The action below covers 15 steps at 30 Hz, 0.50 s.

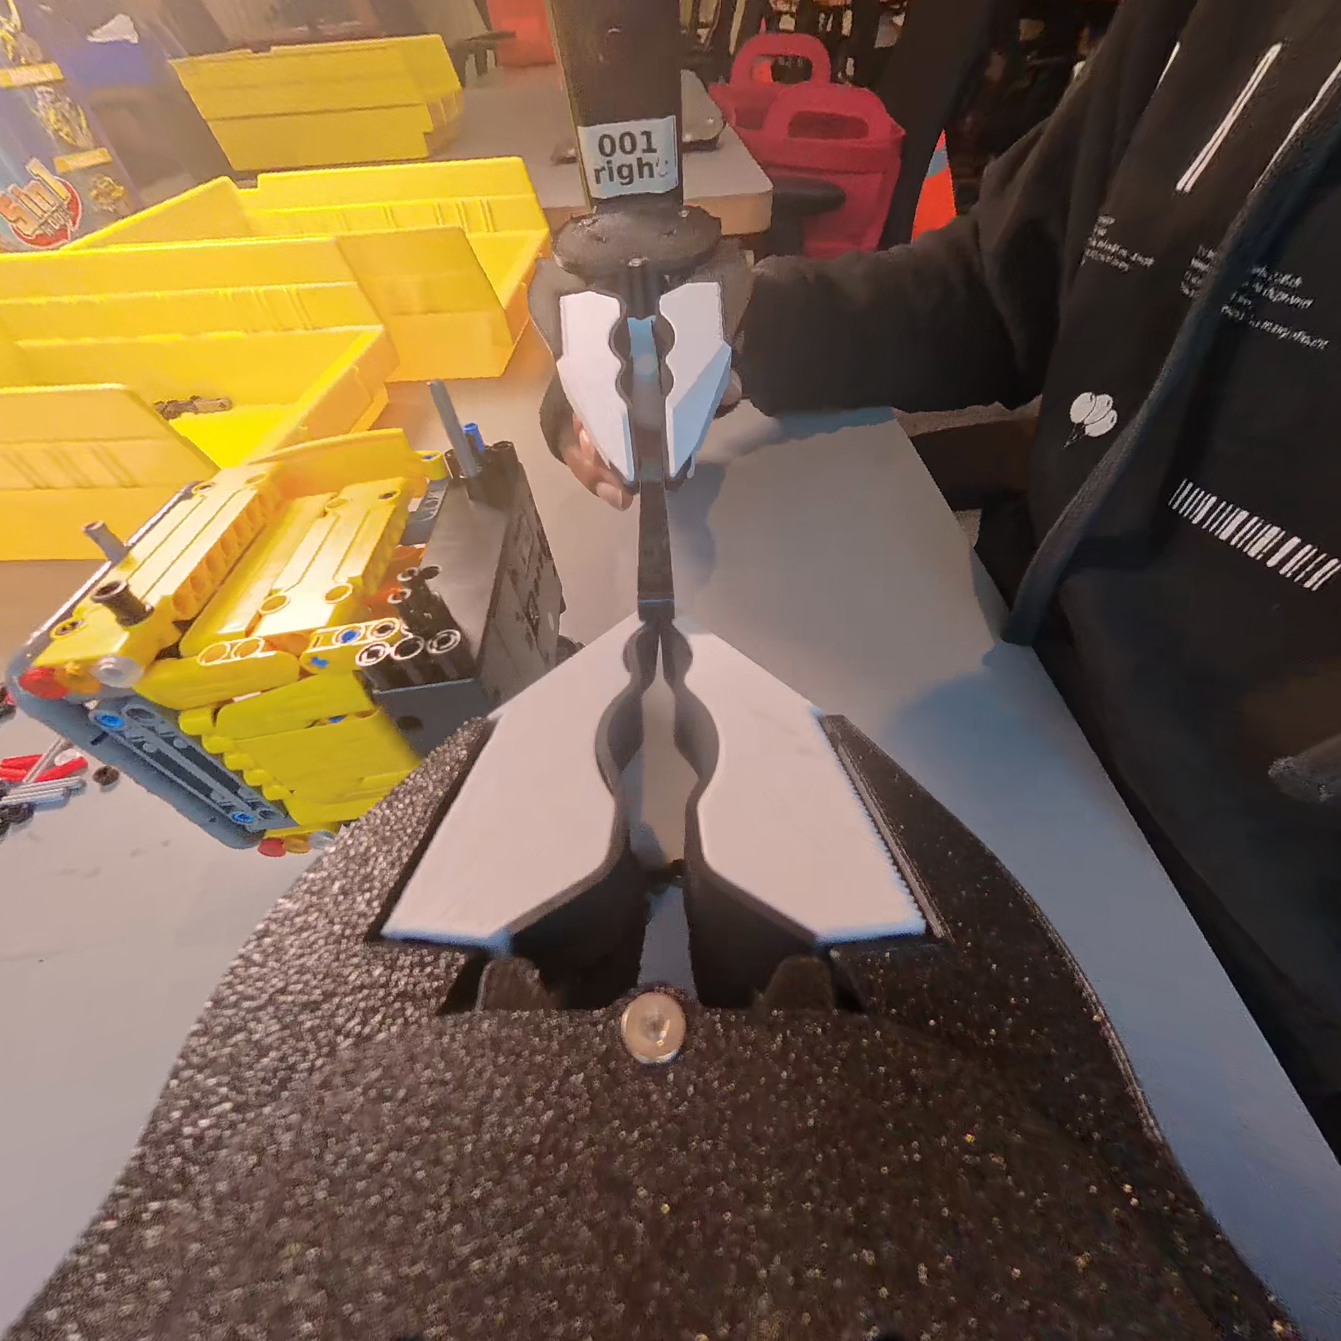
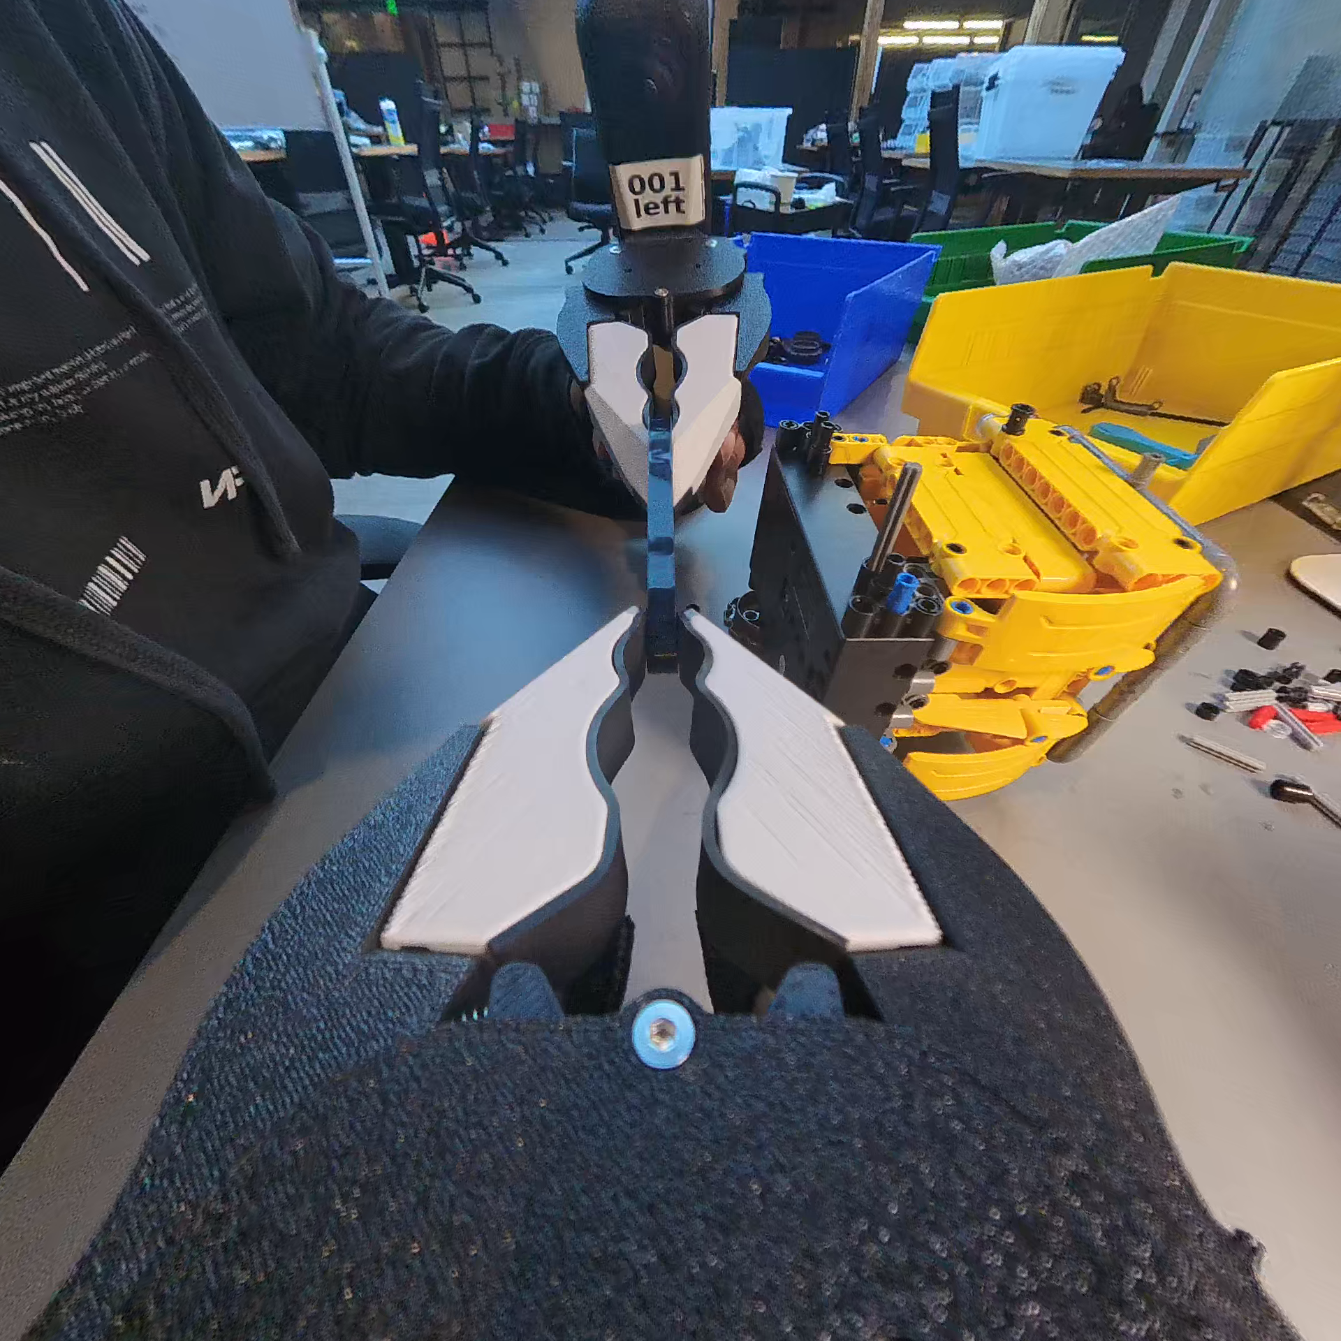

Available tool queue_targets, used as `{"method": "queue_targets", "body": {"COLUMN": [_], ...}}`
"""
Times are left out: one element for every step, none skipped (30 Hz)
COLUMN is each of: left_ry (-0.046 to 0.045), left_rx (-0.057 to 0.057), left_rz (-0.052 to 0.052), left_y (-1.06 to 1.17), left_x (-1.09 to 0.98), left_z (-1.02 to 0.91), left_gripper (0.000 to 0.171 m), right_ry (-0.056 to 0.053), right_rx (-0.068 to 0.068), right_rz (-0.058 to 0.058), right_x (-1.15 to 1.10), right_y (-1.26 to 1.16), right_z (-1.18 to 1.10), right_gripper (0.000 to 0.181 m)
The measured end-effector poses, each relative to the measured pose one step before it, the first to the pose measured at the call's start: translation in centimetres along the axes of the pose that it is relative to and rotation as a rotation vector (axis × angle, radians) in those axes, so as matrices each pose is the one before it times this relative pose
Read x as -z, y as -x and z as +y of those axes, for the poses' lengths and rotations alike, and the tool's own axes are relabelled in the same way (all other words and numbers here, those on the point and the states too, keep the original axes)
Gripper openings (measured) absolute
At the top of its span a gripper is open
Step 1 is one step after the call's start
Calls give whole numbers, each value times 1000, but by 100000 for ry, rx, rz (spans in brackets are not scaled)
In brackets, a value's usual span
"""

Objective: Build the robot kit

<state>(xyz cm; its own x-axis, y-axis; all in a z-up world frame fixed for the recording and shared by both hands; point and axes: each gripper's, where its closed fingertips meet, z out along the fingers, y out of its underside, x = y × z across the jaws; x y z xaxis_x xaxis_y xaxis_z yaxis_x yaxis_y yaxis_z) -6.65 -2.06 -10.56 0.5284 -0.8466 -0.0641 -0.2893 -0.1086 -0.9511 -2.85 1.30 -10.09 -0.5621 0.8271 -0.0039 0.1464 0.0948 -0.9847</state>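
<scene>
So the main thing here is a long thin black beam (image 1: 655, 540), looks like a building-toy part with a blue bit near one end, and it's strung in the air between both grippers, above the grey table (image 1: 834, 580) and not touching it. The left gripper (image 1: 657, 630) has its fingertips pinched tight on the near end of the beam in its own view, and the right gripper (image 2: 662, 638) is clamped the same way on the opposite end, so the two point straight at each other with the beam bridging them. In the left wrist view you can see the right gripper farther off with a hand (image 1: 591, 464) wrapped behind it, and a person in a black hoodie (image 1: 1132, 363) sits along the table edge. Just beside the beam, on the table, there's a chunky yellow and black brick-built model (image 1: 290, 624) lying tilted on its side, with grey axles and black pins poking out of it. It's near the beam but not touching it as far as I can tell. Scattered small loose parts (image 2: 1284, 707), red, grey and black, lie on the table past the model. Farther back are yellow bins (image 1: 239, 319), and the right wrist view also shows a blue bin (image 2: 863, 305) and a green bin (image 2: 1016, 247) behind the model, then office chairs and desks well off in the background.
</scene>
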Motion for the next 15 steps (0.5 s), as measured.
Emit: {"method": "queue_targets", "body": {"left_ry": [1362, 425, -799, -750, 43, 194, -178, -291, -243, -39, 201, 175, -37, -367, -663], "left_rx": [-889, -372, 218, 721, 557, -129, -563, -604, -487, -489, -546, -219, 496, 559, 125], "left_rz": [-755, -1240, -733, -183, -287, -5, 328, 213, -100, -523, -582, -156, 208, -81, -763], "left_y": [96, 189, 96, 9, 2, -73, -162, -137, -62, 39, 100, 61, 39, 82, 131], "left_x": [-24, 50, 120, 127, 99, 43, 7, -37, -45, -27, 24, 49, 58, 58, 67], "left_z": [209, 160, 11, -1, 89, 72, -20, -90, -95, -51, 8, 18, 14, -3, -44], "left_gripper": [0, 0, 0, 5, 12, 19, 22, 21, 18, 10, 2, 0, 0, 0, 0], "right_ry": [262, 227, 18, 89, -14, 83, 151, -30, 94, 312, 294, 211, 182, -38, 113], "right_rx": [58, -209, -174, -239, -162, -57, -111, 34, -57, -15, 129, 111, -28, -191, -178], "right_rz": [-176, 52, 306, 162, 371, 304, 113, -105, -321, -528, -734, -173, 81, -13, 196], "right_x": [-26, 37, 84, 104, 86, 54, -9, -35, -69, -89, -76, -50, -19, 6, 38], "right_y": [28, -12, -55, -33, -51, -28, -19, 26, 35, 61, 126, 57, -18, -15, -56], "right_z": [49, 56, 48, 50, 34, 41, 38, -10, 9, 33, 44, 28, 29, -4, 11], "right_gripper": [8, 8, 8, 8, 8, 8, 8, 8, 8, 8, 8, 8, 8, 8, 8]}}
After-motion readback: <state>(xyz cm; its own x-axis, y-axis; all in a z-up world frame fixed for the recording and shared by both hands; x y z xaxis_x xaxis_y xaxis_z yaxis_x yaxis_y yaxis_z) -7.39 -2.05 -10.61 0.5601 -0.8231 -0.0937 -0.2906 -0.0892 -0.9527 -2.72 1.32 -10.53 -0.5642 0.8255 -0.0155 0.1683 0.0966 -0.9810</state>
